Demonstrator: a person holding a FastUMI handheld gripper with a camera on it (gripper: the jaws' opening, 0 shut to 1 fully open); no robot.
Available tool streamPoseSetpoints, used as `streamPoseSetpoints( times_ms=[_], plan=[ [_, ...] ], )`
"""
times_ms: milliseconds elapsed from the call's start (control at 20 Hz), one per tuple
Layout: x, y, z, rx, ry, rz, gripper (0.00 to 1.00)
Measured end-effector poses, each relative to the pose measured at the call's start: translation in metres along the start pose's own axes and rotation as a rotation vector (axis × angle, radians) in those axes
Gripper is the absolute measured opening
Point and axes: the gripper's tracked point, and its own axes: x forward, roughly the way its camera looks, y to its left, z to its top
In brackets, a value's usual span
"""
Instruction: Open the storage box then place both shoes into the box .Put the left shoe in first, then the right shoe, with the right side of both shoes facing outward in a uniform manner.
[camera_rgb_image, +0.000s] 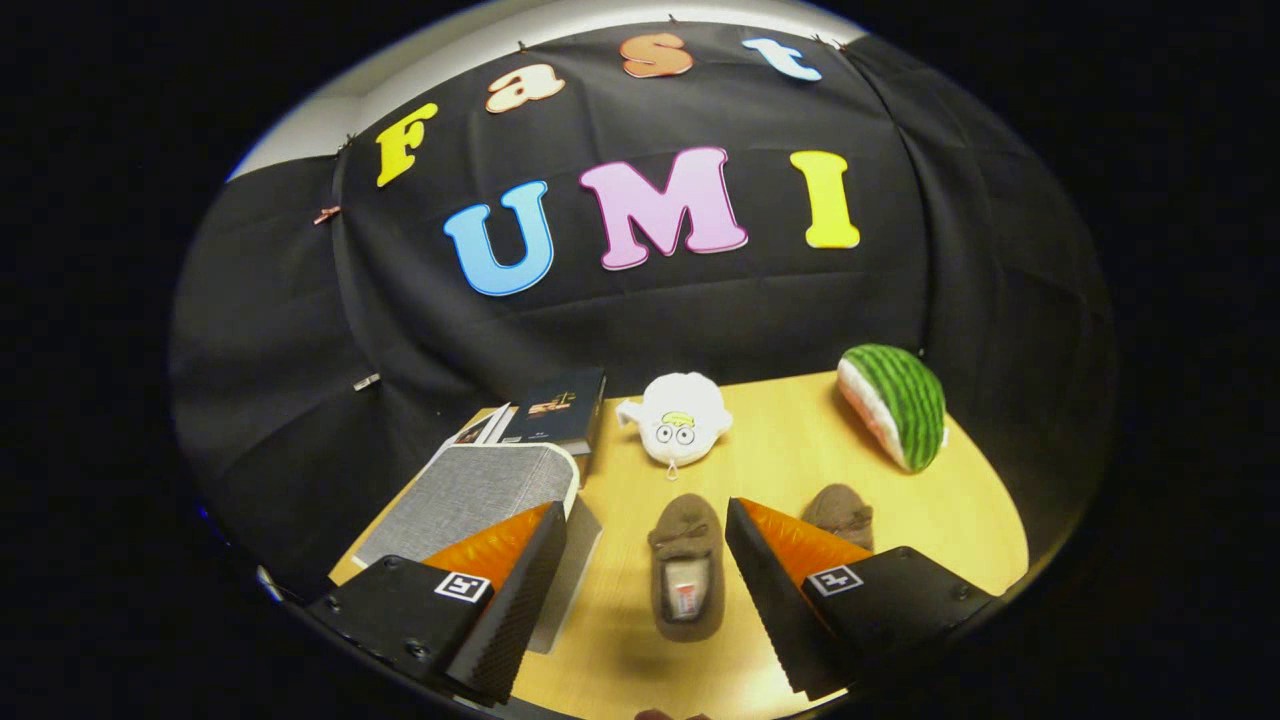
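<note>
Two brown slippers lie on the wooden table (960, 510). One slipper (687, 565) rests between my two fingers, toe pointing away, its opening with a label facing up. The other slipper (840, 512) lies beyond the right finger and is partly hidden by it. A grey fabric storage box (480, 492) with a white rim stands beyond the left finger, its lid closed. My gripper (645, 590) hovers above the table, open wide, touching nothing.
A dark book (560, 408) lies behind the box on some papers. A white plush toy (678, 418) sits beyond the nearer slipper. A watermelon-slice plush (897, 403) stands at the table's far right corner. Black cloth walls the booth behind.
</note>
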Motion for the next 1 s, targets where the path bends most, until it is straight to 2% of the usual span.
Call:
streamPoseSetpoints(
  times_ms=[100, 250, 350, 650, 800, 1000],
  plan=[
    [0.01, 0.011, -0.01, 0.057, 0.051, 0.061, 0.98],
    [0.02, 0.045, -0.035, 0.171, 0.164, 0.219, 0.98],
    [0.026, 0.058, -0.046, 0.246, 0.226, 0.287, 0.98],
    [0.039, 0.085, -0.096, 0.379, 0.405, 0.444, 0.98],
    [0.049, 0.098, -0.121, 0.42, 0.479, 0.496, 0.98],
    [0.053, 0.113, -0.136, 0.556, 0.554, 0.567, 0.98]
  ],
)
